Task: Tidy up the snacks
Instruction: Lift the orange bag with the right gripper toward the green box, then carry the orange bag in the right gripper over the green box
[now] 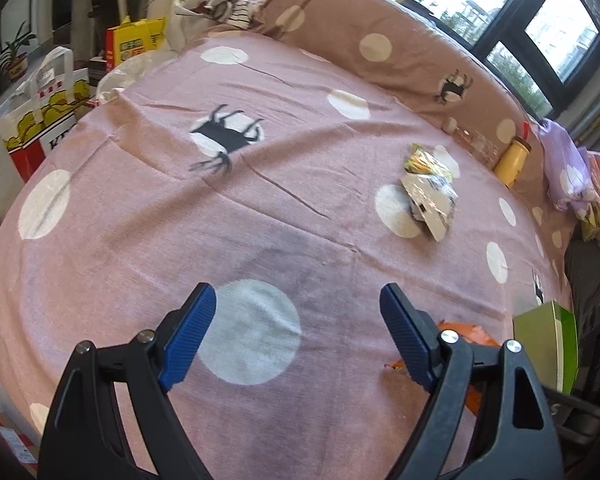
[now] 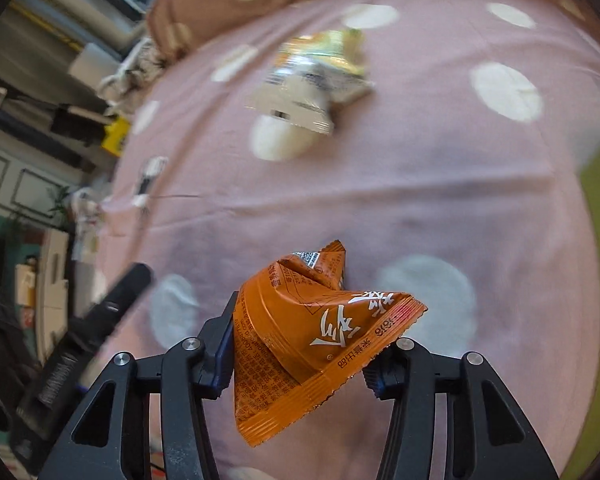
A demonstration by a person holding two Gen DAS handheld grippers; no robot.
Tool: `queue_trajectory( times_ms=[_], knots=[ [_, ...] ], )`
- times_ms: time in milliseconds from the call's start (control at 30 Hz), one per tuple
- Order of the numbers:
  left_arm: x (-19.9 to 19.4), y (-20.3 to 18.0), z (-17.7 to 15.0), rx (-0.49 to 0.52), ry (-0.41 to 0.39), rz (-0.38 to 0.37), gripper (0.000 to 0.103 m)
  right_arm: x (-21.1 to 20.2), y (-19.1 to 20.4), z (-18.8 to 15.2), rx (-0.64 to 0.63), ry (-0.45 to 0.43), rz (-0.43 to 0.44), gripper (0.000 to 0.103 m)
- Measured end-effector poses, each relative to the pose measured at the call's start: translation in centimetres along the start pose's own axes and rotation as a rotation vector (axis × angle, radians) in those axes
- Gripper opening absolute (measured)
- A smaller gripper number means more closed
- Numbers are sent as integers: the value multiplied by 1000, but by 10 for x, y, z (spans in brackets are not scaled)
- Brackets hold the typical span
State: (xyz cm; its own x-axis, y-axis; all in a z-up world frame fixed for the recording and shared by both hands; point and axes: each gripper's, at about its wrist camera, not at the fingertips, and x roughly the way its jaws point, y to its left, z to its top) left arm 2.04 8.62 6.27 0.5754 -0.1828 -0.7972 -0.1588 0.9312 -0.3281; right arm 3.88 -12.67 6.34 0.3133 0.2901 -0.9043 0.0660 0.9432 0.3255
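A bed [image 1: 148, 248] fills both views, covered by a pink sheet with large white dots and a black deer print. Along its far edge lies a brown dotted pillow [image 1: 384, 40], with a heap of clothes [image 1: 220, 4] at the far left corner. Off the left edge stand paper shopping bags [image 1: 44, 120] and a yellow and red box [image 1: 134, 42]. At the near right corner a green box [image 1: 556, 344] pokes over the edge of the bed.

Toward the far right of the bed, crumpled silver and yellow snack packets [image 1: 430, 188] lie in a small pile on the sheet; the right wrist view shows the same pile [image 2: 312, 80], blurred. Just beside the pillow at the right edge a yellow bottle [image 1: 512, 160] with a brown cap leans.

The left claw [image 1: 298, 340] hovers above a white dot near the near edge, its blue pads wide apart with only the sheet below them. The right claw [image 2: 298, 354] is clamped on an orange snack packet [image 2: 312, 340], creased between the pads and lifted clear of the sheet near the near edge. A corner of that orange packet [image 1: 466, 332] shows behind the left claw's right finger.
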Motion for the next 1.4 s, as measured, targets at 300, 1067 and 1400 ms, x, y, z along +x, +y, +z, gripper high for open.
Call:
queue_trajectory(
  times_ms=[300,1067,1400],
  knots=[
    [14,-30,-14,79,96,-137,84,-47,-47,-4,175,-174,-12,80],
    [51,-118,-61,307,254,-442,56,-3,-63,4,215,-59,174,81],
    [28,-129,-59,342,145,-442,52,-30,-54,1,161,-144,191,74]
  ],
)
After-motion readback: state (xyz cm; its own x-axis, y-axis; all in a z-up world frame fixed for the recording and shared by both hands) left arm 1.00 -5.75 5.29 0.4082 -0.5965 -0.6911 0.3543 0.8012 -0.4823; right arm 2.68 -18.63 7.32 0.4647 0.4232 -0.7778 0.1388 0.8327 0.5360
